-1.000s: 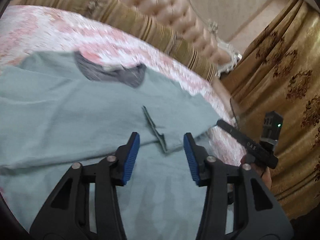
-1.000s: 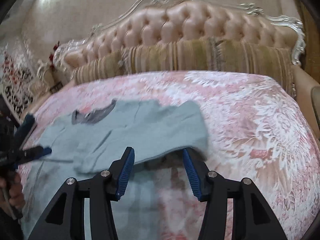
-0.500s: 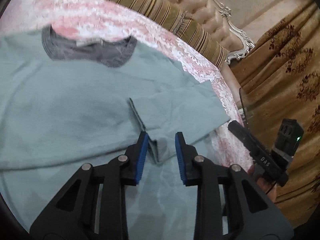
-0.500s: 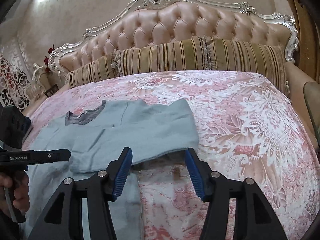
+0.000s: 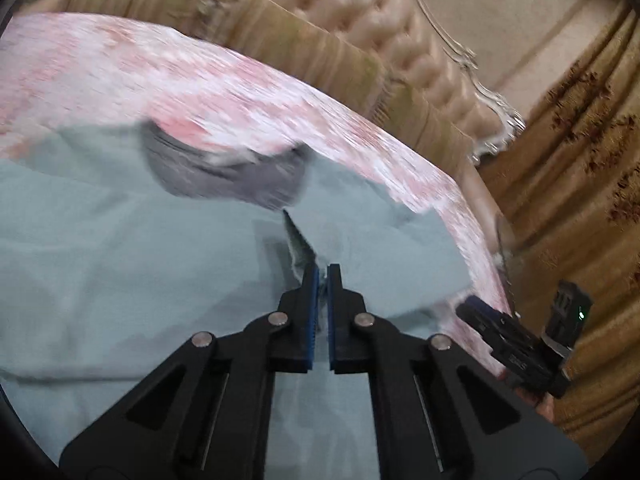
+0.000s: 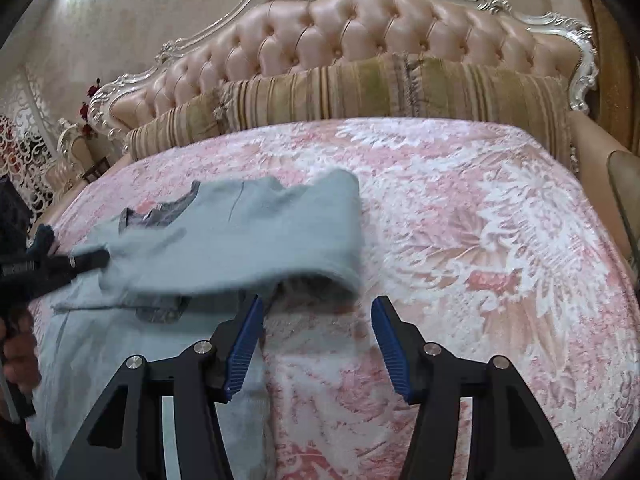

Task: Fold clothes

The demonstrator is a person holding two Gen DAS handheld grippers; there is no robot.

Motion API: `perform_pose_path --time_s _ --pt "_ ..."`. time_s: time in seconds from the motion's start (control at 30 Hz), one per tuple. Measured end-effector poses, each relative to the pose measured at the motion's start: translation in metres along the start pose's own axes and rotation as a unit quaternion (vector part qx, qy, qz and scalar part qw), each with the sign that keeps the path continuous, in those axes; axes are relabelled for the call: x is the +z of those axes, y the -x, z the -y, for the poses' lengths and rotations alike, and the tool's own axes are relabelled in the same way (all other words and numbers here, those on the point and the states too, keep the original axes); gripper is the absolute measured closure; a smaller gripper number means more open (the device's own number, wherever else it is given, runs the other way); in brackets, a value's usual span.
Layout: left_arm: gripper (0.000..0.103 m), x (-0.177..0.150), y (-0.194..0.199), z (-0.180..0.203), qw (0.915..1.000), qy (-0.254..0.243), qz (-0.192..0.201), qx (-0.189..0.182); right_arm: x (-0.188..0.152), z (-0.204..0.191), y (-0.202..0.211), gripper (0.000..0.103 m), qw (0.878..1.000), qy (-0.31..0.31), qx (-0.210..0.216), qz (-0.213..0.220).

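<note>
A pale blue-green shirt (image 5: pixel 120 264) with a dark grey collar (image 5: pixel 224 178) lies spread on the pink flowered bedspread (image 5: pixel 160 80). My left gripper (image 5: pixel 322 270) is shut on the cuff corner of the sleeve (image 5: pixel 380 248) that is folded across the shirt's body. In the right wrist view the same shirt (image 6: pixel 224 240) lies left of centre, its folded sleeve raised a little off the bed. My right gripper (image 6: pixel 318 308) stands open just below that sleeve's fold, with only bedspread (image 6: pixel 460 220) between its fingers. The left gripper (image 6: pixel 86 260) shows at the left edge.
Striped bolster pillows (image 6: pixel 360 88) and a tufted pink headboard (image 6: pixel 360 28) close off the far end of the bed. Gold patterned curtains (image 5: pixel 580 160) hang beyond the bed's right side. The right gripper (image 5: pixel 516 344) appears at the left wrist view's right edge, with a hand (image 6: pixel 18 356) at the other view's left.
The left jaws have gone from wide open to shut on the sleeve's cuff corner and have lifted it slightly. The right gripper has stayed open and nearly still.
</note>
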State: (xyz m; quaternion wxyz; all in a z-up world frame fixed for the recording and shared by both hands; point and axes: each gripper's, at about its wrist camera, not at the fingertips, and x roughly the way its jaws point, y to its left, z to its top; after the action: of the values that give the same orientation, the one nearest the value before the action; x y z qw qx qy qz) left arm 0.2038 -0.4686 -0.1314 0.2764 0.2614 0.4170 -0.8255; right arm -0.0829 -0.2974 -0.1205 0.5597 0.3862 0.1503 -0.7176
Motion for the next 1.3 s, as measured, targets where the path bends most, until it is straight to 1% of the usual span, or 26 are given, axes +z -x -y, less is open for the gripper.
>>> perform_pose_path --time_s 0.07,0.1,0.13,0.2,0.23,0.27,0.3,0.33,0.4,0.43,0.47,0.53,0.63,0.67,0.7,0.77,0.8,0.83,0.87,0.93,1.03,1.13,1.23,1.3 --pt "0.098 -0.001 -0.005 -0.010 0.9999 0.002 -0.016 0.003 -0.001 -0.002 -0.003 0.046 1.000 0.002 0.007 -0.007" --pt "0.098 -0.003 -0.008 -0.014 0.9998 0.004 -0.016 0.011 -0.002 -0.002 -0.003 0.046 1.000 0.004 0.005 -0.008" --pt "0.094 -0.005 -0.011 -0.018 0.9996 0.006 -0.017 0.020 -0.002 -0.003 -0.004 0.046 1.000 0.006 0.002 -0.008" --pt "0.082 -0.010 -0.010 -0.019 0.9998 0.004 -0.014 0.015 -0.002 -0.003 -0.005 0.046 1.000 0.010 -0.003 -0.009" --pt "0.070 -0.011 -0.008 -0.018 0.9999 0.004 -0.010 0.009 -0.003 -0.004 -0.005 0.046 1.000 0.012 -0.006 -0.010" --pt "0.064 -0.012 -0.003 -0.020 1.0000 0.007 -0.006 0.001 -0.003 -0.003 -0.005 0.046 1.000 0.012 -0.008 -0.011" --pt "0.064 -0.013 0.001 -0.022 0.9999 0.011 -0.002 -0.006 -0.002 -0.002 -0.006 0.046 1.000 0.011 -0.010 -0.012" --pt "0.064 -0.012 0.002 -0.026 0.9995 0.021 -0.006 -0.021 -0.002 -0.001 -0.006 0.046 1.000 0.010 -0.011 -0.012" --pt "0.064 -0.007 -0.001 -0.028 0.9990 0.033 -0.009 -0.029 -0.002 0.000 -0.005 0.046 1.000 0.007 -0.010 -0.010" --pt "0.064 -0.007 -0.001 -0.029 0.9992 0.034 -0.008 -0.022 -0.002 0.000 -0.005 0.046 1.000 0.006 -0.010 -0.010" --pt "0.067 -0.007 -0.004 -0.027 0.9992 0.034 -0.008 -0.022 -0.002 -0.001 -0.005 0.046 1.000 0.007 -0.009 -0.010" --pt "0.068 -0.008 -0.010 -0.019 0.9990 0.030 -0.016 -0.030 -0.003 -0.001 -0.005 0.046 1.000 0.007 -0.009 -0.011" --pt "0.068 -0.013 -0.023 -0.013 0.9988 0.026 -0.038 -0.017 -0.002 -0.001 -0.005 0.046 1.000 0.007 -0.008 -0.010" --pt "0.069 -0.014 -0.025 -0.012 0.9987 0.030 -0.040 -0.011 -0.002 -0.001 -0.005 0.046 1.000 0.006 -0.009 -0.010" --pt "0.069 -0.015 -0.025 -0.011 0.9988 0.033 -0.034 -0.010 -0.002 0.000 -0.004 0.046 1.000 0.005 -0.010 -0.009" --pt "0.069 -0.014 -0.027 -0.010 0.9989 0.031 -0.033 -0.008 -0.002 0.001 -0.004 0.046 1.000 0.003 -0.011 -0.009" --pt "0.073 -0.013 -0.028 -0.007 0.9990 0.023 -0.038 -0.003 -0.002 0.001 -0.004 0.046 1.000 0.003 -0.012 -0.009" --pt "0.097 -0.012 -0.030 -0.005 0.9990 0.015 -0.043 0.002 -0.002 0.001 -0.004 0.045 1.000 0.003 -0.013 -0.009" --pt "0.097 -0.011 -0.031 -0.003 0.9988 0.008 -0.047 0.007 -0.002 0.001 -0.004 0.045 1.000 0.003 -0.012 -0.009" --pt "0.097 -0.006 -0.027 0.003 0.9992 -0.001 -0.041 -0.002 -0.003 0.001 -0.005 0.045 1.000 0.004 -0.012 -0.010" --pt "0.097 0.006 -0.011 0.011 0.9995 0.005 -0.017 -0.027 -0.003 0.003 -0.006 0.045 1.000 0.000 -0.012 -0.010" --pt "0.097 0.024 0.004 0.023 0.9994 -0.002 0.005 -0.034 -0.003 0.001 -0.007 0.045 1.000 -0.001 -0.008 -0.006" --pt "0.097 0.038 0.015 0.038 0.9990 -0.013 0.018 -0.038 -0.004 -0.001 -0.012 0.045 1.000 0.001 -0.001 -0.009" --pt "0.097 0.047 0.020 0.045 0.9987 -0.017 0.026 -0.041 -0.002 -0.004 -0.014 0.045 1.000 0.000 0.001 -0.003"
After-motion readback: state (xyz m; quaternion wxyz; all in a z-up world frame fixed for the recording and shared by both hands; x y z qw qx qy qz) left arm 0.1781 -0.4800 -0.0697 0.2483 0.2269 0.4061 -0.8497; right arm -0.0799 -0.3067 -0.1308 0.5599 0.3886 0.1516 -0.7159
